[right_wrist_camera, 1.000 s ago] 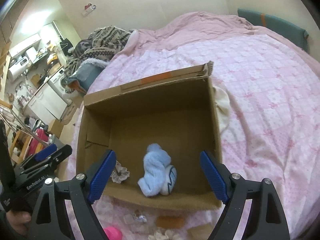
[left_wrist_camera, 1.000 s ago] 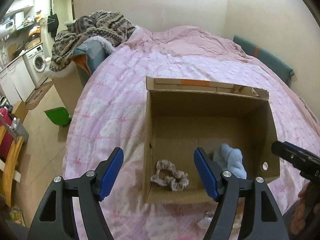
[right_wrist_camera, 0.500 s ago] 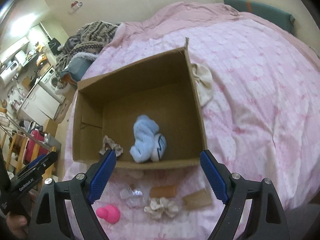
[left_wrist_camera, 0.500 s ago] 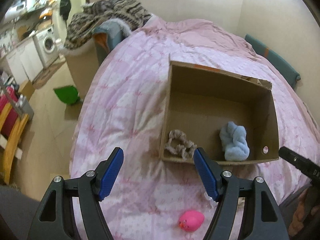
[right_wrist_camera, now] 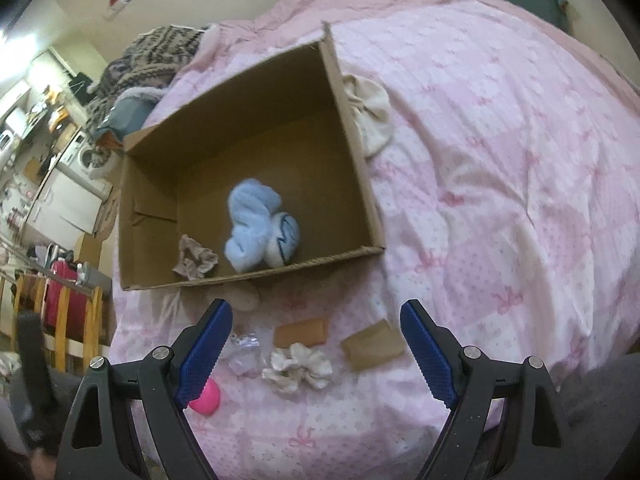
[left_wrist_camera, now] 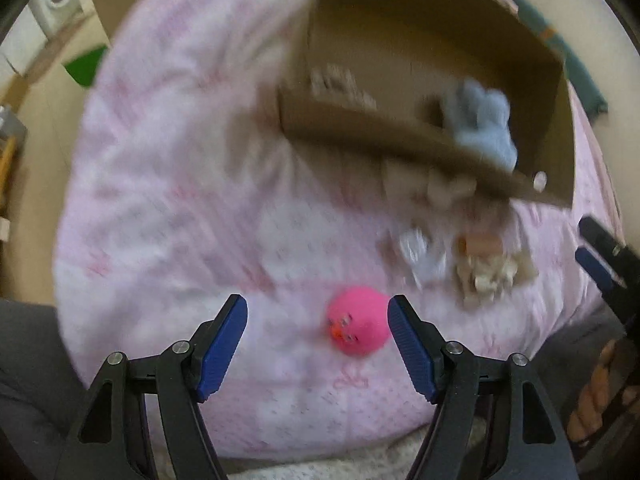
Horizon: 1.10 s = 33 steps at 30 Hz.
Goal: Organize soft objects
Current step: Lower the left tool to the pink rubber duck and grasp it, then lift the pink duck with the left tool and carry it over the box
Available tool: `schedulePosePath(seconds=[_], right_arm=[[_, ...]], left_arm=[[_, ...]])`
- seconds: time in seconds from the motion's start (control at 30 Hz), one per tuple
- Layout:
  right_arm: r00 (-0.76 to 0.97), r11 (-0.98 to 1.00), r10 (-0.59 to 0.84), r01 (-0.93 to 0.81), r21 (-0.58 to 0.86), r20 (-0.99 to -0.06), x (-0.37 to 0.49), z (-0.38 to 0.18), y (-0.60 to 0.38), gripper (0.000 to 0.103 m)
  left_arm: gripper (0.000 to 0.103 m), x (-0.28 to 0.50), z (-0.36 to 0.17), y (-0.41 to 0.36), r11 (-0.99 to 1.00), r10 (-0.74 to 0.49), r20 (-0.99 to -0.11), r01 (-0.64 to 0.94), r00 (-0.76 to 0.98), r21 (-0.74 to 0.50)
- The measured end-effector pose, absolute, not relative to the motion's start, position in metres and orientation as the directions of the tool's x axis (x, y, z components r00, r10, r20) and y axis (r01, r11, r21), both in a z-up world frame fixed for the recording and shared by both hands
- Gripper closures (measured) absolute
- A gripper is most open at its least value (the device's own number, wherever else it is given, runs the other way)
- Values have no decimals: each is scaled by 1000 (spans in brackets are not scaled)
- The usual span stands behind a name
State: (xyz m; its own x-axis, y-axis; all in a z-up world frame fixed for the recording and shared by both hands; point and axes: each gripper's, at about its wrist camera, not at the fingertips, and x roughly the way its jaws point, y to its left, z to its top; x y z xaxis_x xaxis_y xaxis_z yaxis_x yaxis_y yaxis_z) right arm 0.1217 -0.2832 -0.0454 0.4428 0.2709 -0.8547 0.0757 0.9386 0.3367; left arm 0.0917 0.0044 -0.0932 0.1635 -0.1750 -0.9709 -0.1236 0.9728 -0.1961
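Note:
A cardboard box (right_wrist_camera: 352,128) stands open on the pink bedspread (right_wrist_camera: 500,160); inside lie a light blue fluffy sock bundle (right_wrist_camera: 256,224) and a beige scrunchie (right_wrist_camera: 194,260). In front of the box lie a cream scrunchie (right_wrist_camera: 300,366), a clear crinkled wrapper (right_wrist_camera: 244,350), an orange-brown block (right_wrist_camera: 300,332) and a brown card piece (right_wrist_camera: 372,346). A pink round toy with a face (left_wrist_camera: 358,326) rests on the bedspread close to the right finger of my left gripper (left_wrist_camera: 318,340), which is open and empty above it. My right gripper (right_wrist_camera: 316,348) hangs open and empty over the cream scrunchie.
A cream cloth (right_wrist_camera: 370,116) lies against the box's right side. A patterned blanket heap (right_wrist_camera: 156,60) sits at the bed's far left corner. Left of the bed are a floor, a washing machine (right_wrist_camera: 86,156) and a wooden rack (right_wrist_camera: 60,320). The left wrist view is motion-blurred.
Both grippers have tilted downward and drawn back from the box toward the near edge of the bed. The pink toy now sits between my left fingers' line; the small items now lie under my right gripper.

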Motion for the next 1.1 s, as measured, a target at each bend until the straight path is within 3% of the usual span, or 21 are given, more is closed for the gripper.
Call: schedulePosePath(seconds=[0.17, 0.23, 0.27, 0.3, 0.37, 0.63, 0.7, 0.93, 1.1], right_arm=[[412, 918, 290, 136, 373, -864, 124, -55, -297, 12], [385, 908, 299, 165, 384, -873, 125, -62, -304, 12], [361, 906, 308, 172, 388, -880, 126, -67, -306, 14], [341, 905, 310, 180, 385, -888, 127, -72, -308, 21], [304, 905, 309, 199, 377, -901, 129, -81, -310, 23], [196, 924, 268, 227, 309, -943, 139, -111, -303, 26], [167, 929, 256, 231, 290, -952, 140, -117, -300, 36], [122, 955, 188, 211, 210, -975, 143, -127, -289, 50], [109, 981, 113, 143, 128, -988, 141, -129, -269, 68]], left_arm=[[34, 90, -111, -20, 987, -148, -983, -51, 105, -154], [42, 91, -115, -27, 987, -152, -984, -31, 92, -155], [51, 91, -117, -30, 986, -161, -983, -26, 83, -164], [59, 91, -119, -32, 983, -183, -980, -22, 75, -185], [69, 90, -117, -37, 982, -189, -978, -11, 82, -191], [70, 84, -92, -43, 987, -161, -971, 22, 174, -160], [71, 80, -86, -41, 988, -154, -968, 12, 196, -155], [75, 81, -71, -32, 988, -150, -963, -14, 226, -157], [75, 91, -72, -27, 989, -143, -962, -5, 232, -148]])
